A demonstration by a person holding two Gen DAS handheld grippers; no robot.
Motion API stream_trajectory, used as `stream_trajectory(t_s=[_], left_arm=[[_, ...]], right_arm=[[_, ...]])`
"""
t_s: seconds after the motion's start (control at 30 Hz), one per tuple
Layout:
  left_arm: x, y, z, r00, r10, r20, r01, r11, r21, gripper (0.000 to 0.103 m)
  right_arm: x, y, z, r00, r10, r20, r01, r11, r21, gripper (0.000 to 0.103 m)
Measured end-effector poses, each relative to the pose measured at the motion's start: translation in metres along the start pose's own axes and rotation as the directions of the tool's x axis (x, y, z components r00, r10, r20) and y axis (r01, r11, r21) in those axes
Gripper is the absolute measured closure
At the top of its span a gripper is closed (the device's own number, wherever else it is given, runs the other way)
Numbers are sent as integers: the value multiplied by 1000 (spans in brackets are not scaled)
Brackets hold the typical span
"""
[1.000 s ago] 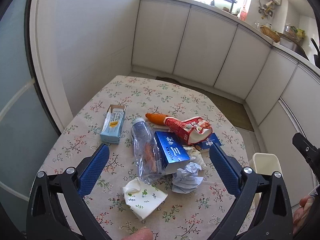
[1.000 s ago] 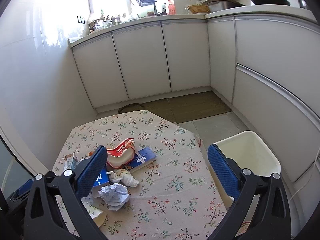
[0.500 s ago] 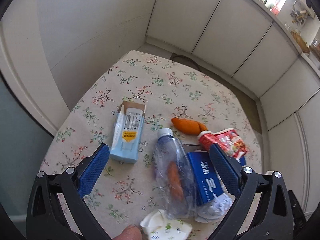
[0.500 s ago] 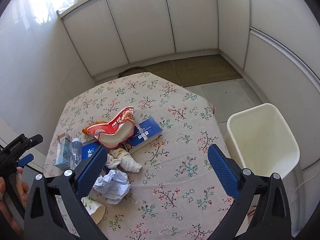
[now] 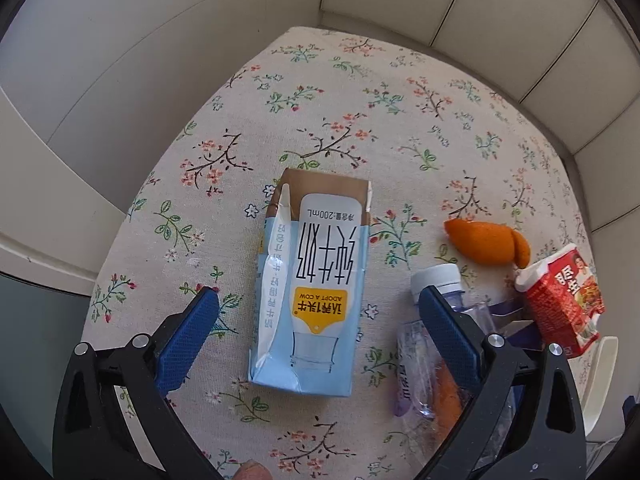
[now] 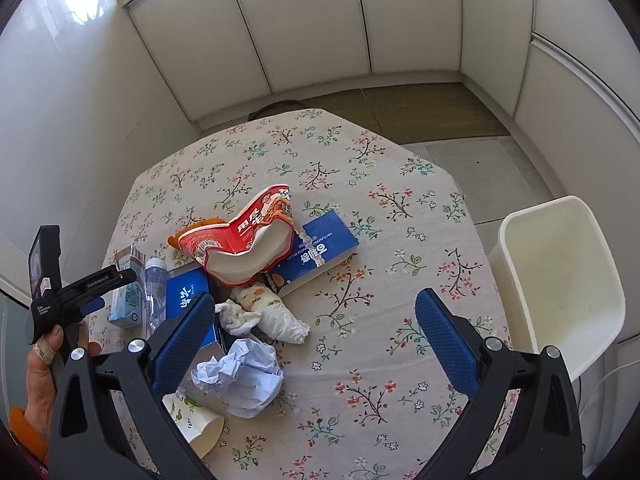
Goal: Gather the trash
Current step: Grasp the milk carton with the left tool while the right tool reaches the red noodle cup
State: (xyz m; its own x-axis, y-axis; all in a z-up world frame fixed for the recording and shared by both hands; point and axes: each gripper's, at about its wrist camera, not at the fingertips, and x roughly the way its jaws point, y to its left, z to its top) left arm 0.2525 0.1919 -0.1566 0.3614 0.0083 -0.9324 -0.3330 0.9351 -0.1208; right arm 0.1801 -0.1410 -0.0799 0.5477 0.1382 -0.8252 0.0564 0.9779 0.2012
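A light blue milk carton [image 5: 316, 292] lies flat on the flowered tablecloth [image 5: 360, 120]. My left gripper [image 5: 316, 320] hovers open just above it, a blue finger on each side. Right of the carton lie a clear plastic bottle [image 5: 424, 356], an orange peel [image 5: 486, 242] and a red crushed noodle cup [image 5: 560, 300]. In the right wrist view my right gripper [image 6: 316, 340] is open and empty above the table, over a crumpled white paper ball [image 6: 240, 376], a wadded tissue [image 6: 276, 312], a blue box [image 6: 320, 252] and the red cup [image 6: 244, 240]. The left gripper [image 6: 92, 292] shows there over the carton [image 6: 128, 300].
A white waste bin [image 6: 560, 284] stands on the floor right of the table. A flowered paper cup [image 6: 196, 420] lies near the front edge. White cabinets [image 6: 320, 20] and a wall surround the table. A hand [image 6: 40, 364] holds the left gripper's handle.
My left gripper has dropped and shifted left until the milk carton sits between its fingers. The right gripper has tilted down toward the table and bin. Both stay open.
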Motion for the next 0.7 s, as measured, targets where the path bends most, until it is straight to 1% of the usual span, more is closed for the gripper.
stream_trajectory(t_s=[0.1, 0.27, 0.3, 0.33, 0.37, 0.43, 0.5, 0.57, 0.7], left_arm=[[8, 3, 0, 1000, 16, -4, -16, 1000, -8, 7], [11, 9, 4, 1000, -17, 12, 17, 999, -36, 10], [12, 9, 4, 1000, -24, 9, 24, 999, -32, 15], [13, 8, 3, 1000, -30, 4, 30, 999, -27, 23], [15, 6, 3, 999, -41, -4, 41, 999, -20, 27], [20, 3, 1, 998, -56, -23, 56, 998, -7, 47], [19, -1, -1, 999, -46, -23, 46, 999, 10, 48], [12, -4, -3, 998, -57, -8, 57, 998, 16, 48], [-21, -8, -6, 993, -90, 72, 89, 996, 22, 48]], right_arm=[[7, 2, -1, 1000, -5, -18, 5, 1000, -9, 6], [16, 0, -2, 999, 0, -43, 0, 1000, 3, 6], [18, 0, -2, 999, -1, -46, 1, 1000, 4, 6], [19, 0, -3, 999, -3, -49, 3, 1000, 5, 6], [21, -1, -3, 999, -6, -51, 7, 1000, 6, 6], [24, -1, -2, 998, -13, -53, 14, 1000, 8, 6], [26, -1, -1, 998, -20, -54, 21, 1000, 3, 6], [28, 0, 0, 998, -28, -49, 28, 1000, -6, 6], [30, 0, 3, 999, -26, -44, 25, 1000, -4, 6]])
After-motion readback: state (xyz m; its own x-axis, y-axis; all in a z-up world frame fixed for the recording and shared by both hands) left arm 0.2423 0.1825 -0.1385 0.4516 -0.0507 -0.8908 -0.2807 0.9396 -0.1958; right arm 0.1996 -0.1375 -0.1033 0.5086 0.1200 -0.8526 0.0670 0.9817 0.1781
